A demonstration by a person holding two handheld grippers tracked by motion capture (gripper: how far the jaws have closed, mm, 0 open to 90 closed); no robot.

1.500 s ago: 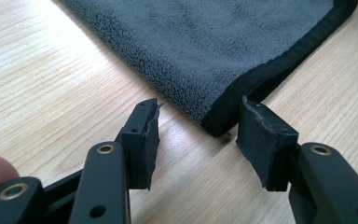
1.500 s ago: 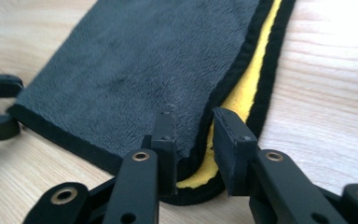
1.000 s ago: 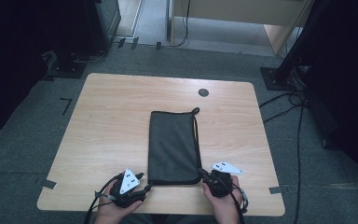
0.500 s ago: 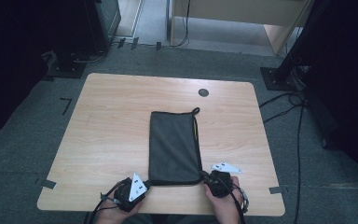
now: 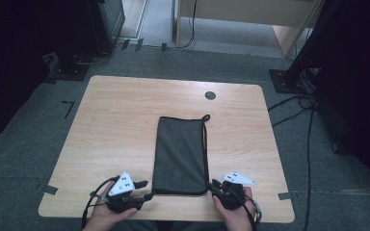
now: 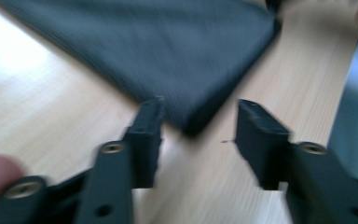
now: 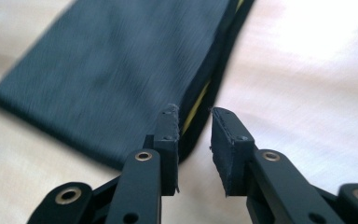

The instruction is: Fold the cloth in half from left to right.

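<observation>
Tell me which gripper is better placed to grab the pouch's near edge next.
Probably the right gripper: its jaws, just opening, straddle the zipper-side corner of the pouch. The left gripper, jaws also just opening, sits before the other corner, whose tip barely reaches between them.

No readable writing anywhere.

The grey three-cornered plate on the left gripper (image 5: pixel 143 190) and the one on the right gripper (image 5: pixel 215 187) each carry a few small dark dots, markings rather than letters or numbers. The dark pouch (image 5: pixel 181 154) bears no label or brand that can be made out, and neither does the wooden table (image 5: pixel 120 120).
</observation>
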